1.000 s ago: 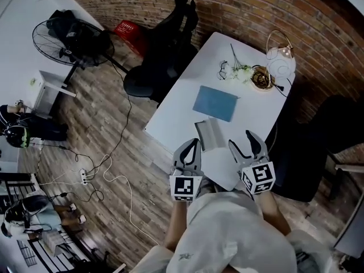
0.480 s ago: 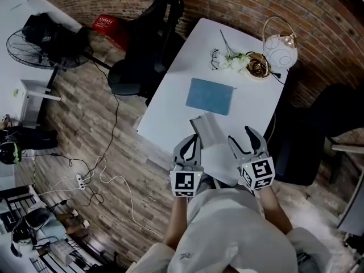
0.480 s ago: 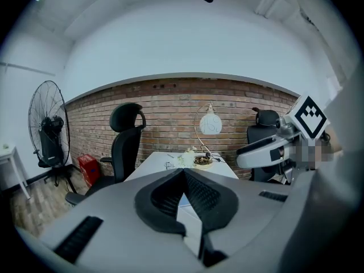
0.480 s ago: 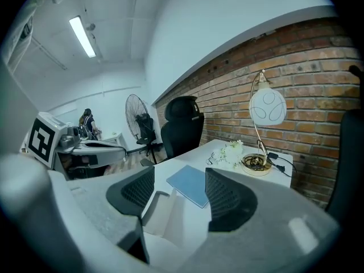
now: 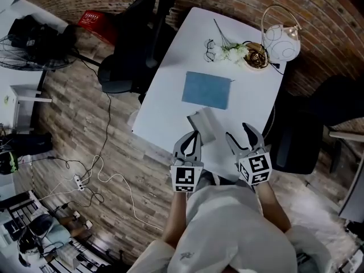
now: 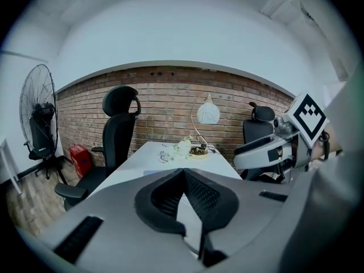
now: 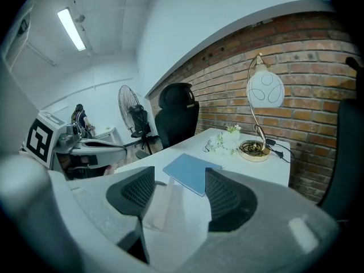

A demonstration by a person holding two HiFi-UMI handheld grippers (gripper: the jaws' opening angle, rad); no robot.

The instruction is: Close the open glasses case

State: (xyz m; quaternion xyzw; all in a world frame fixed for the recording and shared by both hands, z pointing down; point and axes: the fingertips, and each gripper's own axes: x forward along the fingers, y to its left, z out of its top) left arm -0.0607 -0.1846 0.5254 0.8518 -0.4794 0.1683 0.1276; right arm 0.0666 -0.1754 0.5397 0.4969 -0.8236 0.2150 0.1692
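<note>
Working over white rectangular tabletop (image 5: 170,95). Open pale-grey hinged glasses case (image 5: 203,127) sitting at near edge, lid raised. Right claw (image 5: 238,134) spread, left claw (image 5: 192,138) pressed together, both empty. Planning on steadying base and tipping lid down gently.

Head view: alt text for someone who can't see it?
The open glasses case lies on a white table, just ahead of two handheld grippers: left gripper shut, right gripper open. A blue pad lies beyond it.
</note>
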